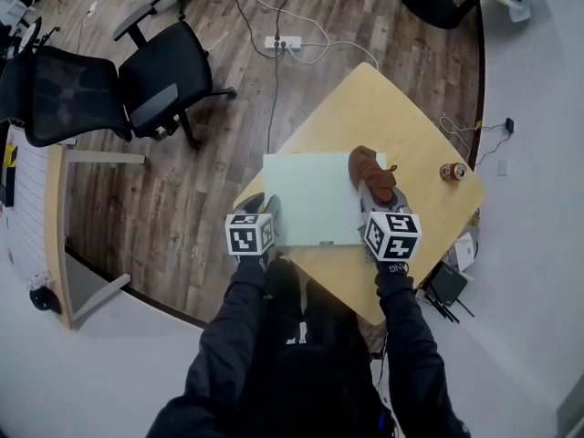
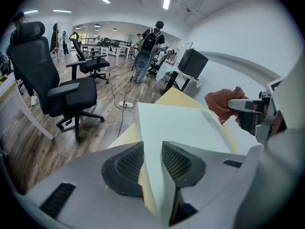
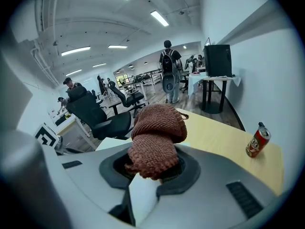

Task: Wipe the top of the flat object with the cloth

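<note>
My left tongs (image 2: 152, 163) pinched the near left edge of the flat board (image 1: 310, 199), which lay on the worktop (image 1: 411, 135). My right tongs (image 3: 155, 168) pinched the brown cloth (image 1: 371, 172). The cloth sat on the board's far right corner, at about 2 o'clock. The board's long side ran from 9 to 3. So I think the bare top to wipe lay toward 9 o'clock from the cloth.
</note>
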Demonstrator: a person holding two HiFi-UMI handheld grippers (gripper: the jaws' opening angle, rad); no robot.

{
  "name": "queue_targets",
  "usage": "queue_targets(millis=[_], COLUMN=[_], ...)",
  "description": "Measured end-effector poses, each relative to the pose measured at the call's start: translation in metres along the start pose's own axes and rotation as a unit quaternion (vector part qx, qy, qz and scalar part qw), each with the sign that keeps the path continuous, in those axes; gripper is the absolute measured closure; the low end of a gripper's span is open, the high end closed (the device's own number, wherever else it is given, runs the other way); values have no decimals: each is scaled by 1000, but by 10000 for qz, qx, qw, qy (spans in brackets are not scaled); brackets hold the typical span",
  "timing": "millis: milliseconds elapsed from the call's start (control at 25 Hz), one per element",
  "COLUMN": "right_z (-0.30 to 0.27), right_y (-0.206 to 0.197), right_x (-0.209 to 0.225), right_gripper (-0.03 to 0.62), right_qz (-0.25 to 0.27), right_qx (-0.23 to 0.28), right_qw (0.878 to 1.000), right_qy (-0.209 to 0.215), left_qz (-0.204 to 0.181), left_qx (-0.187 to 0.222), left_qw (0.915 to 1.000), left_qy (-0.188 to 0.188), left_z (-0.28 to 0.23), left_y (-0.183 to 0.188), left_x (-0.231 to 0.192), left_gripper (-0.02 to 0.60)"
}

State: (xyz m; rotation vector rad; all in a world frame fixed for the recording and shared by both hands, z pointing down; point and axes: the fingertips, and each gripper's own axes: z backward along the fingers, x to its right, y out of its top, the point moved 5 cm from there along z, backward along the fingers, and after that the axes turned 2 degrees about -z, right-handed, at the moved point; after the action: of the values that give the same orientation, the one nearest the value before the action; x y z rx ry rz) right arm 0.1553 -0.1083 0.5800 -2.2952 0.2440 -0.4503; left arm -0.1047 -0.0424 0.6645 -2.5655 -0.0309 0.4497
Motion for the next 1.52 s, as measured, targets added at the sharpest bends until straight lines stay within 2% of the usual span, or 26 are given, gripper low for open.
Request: queue_targets(millis=[120,360,920,1200,1520], right_z=[-19,-31,14,38,68], right_y=[-2,-33,-102,-129,-159], right_x=[1,1,-19,-30,-37], right_gripper=[479,479,477,477,477], right_qz=[54,38,-77,83,-37], right_qx=[-195,-634,-1002,-1103,-1282], right_qw=[9998,9980,9949,9938,9917], right_qy=[-32,-63,40,64,110], left_qz=[21,46,52,50,68], left_qx=[-5,-8,-3,51,72], left_qw=[10000,10000,10000,9999,9999], left_qy=[-6,-25,44,81,83], left_z=[1,0,1,0,0], left_y=[1,0,-1,-2,-3], left_x=[-1,-3,-4,-2,-1], left_gripper=[443,443,443,443,443])
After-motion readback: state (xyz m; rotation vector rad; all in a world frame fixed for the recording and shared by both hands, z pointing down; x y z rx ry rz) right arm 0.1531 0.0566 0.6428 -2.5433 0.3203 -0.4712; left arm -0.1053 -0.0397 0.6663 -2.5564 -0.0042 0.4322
